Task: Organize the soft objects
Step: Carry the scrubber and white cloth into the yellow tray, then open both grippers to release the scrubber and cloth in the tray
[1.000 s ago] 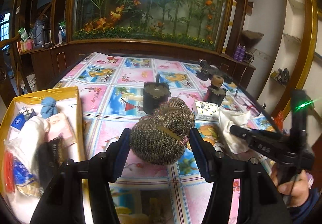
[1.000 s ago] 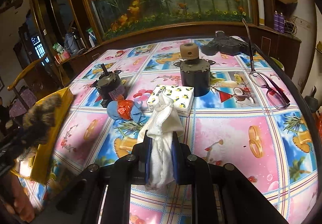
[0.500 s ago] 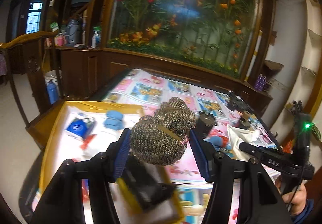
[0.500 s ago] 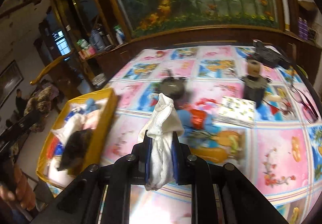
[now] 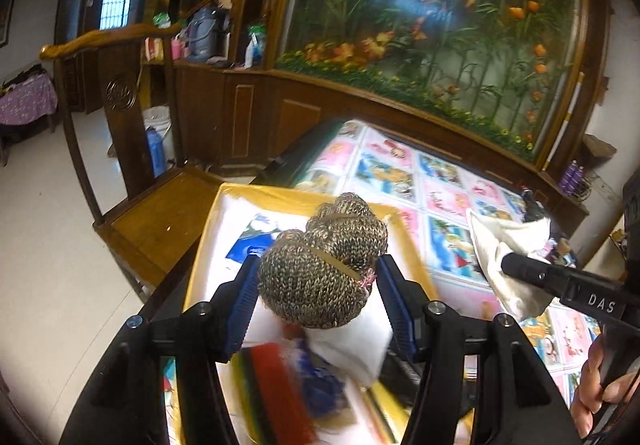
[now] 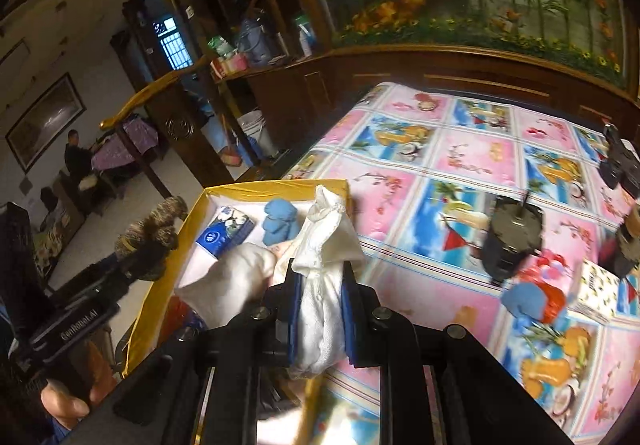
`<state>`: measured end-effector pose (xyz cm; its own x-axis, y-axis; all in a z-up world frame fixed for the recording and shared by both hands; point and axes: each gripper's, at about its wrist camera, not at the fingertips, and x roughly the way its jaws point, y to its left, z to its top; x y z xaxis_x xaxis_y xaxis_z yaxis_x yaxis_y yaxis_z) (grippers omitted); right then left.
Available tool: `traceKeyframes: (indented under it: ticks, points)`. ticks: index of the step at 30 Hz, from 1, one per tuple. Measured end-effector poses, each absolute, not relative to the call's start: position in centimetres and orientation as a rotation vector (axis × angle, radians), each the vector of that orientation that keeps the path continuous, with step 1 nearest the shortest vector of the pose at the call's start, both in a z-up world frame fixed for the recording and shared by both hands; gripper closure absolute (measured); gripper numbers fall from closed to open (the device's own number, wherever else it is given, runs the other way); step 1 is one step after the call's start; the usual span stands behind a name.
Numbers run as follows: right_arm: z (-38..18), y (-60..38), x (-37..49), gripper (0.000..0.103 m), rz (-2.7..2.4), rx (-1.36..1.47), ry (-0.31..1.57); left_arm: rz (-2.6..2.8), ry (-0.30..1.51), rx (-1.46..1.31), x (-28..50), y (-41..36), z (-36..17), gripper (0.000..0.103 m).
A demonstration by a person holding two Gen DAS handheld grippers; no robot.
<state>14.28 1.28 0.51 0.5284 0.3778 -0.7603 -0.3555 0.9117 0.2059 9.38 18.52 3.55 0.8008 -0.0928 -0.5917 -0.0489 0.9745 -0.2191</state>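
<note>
My left gripper [image 5: 316, 271] is shut on a brown-grey knitted bundle [image 5: 332, 233] and holds it above the yellow box [image 5: 304, 193]. From the right wrist view the same bundle [image 6: 152, 229] hangs just outside the box's left rim [image 6: 276, 187]. A crumpled white cloth [image 6: 328, 229] stands up out of my right gripper [image 6: 322, 277], which is shut on it over the box's right side. That cloth [image 5: 496, 245] also shows at the right of the left wrist view. Inside the box lie a blue packet [image 6: 226, 231], a blue soft toy [image 6: 280, 221] and a white bundle [image 6: 236, 281].
The box sits at the left end of a table with a pink and blue patterned cover [image 6: 460, 161]. On it stand a black cylinder [image 6: 512, 237], a blue and red soft item [image 6: 536, 297] and a patterned white carton [image 6: 598, 293]. A wooden chair [image 5: 160, 221] stands left of the box.
Both grippers have swung left from over the table to the yellow box, each still carrying its item. The box now fills the near ground in both views.
</note>
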Motion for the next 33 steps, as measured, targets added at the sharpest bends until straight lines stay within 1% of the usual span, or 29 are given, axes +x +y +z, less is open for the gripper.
traceKeyframes:
  ticks: [6, 13, 17, 24, 27, 29, 33]
  points:
    - [-2.1, 4.4, 17.8, 0.084, 0.433, 0.018, 0.983, -0.006, 0.724, -0.252, 11.8, 20.0, 1.6, 0.045]
    - [-4.4, 6.6, 20.6, 0.084, 0.435, 0.018, 1.028, 0.007, 0.760, -0.266, 13.2, 20.8, 0.2, 0.045]
    - [-5.7, 7.1, 21.1, 0.084, 0.427, 0.006, 1.050, 0.018, 0.787, -0.251, 13.7, 20.5, -0.7, 0.045]
    - [-7.7, 7.3, 21.6, 0.084, 0.418, 0.002, 1.098, 0.023, 0.811, -0.235, 14.2, 20.2, -0.8, 0.044]
    - [-8.0, 7.3, 21.5, 0.084, 0.418, -0.002, 1.110, 0.031, 0.833, -0.231, 14.5, 20.1, -1.1, 0.044]
    - [-8.2, 7.4, 21.4, 0.082, 0.418, -0.010, 1.118, 0.030, 0.844, -0.228, 14.6, 19.9, -1.2, 0.044]
    - [-7.9, 7.7, 20.9, 0.082, 0.420, -0.020, 1.108, 0.033, 0.836, -0.237, 14.2, 20.0, -1.0, 0.043]
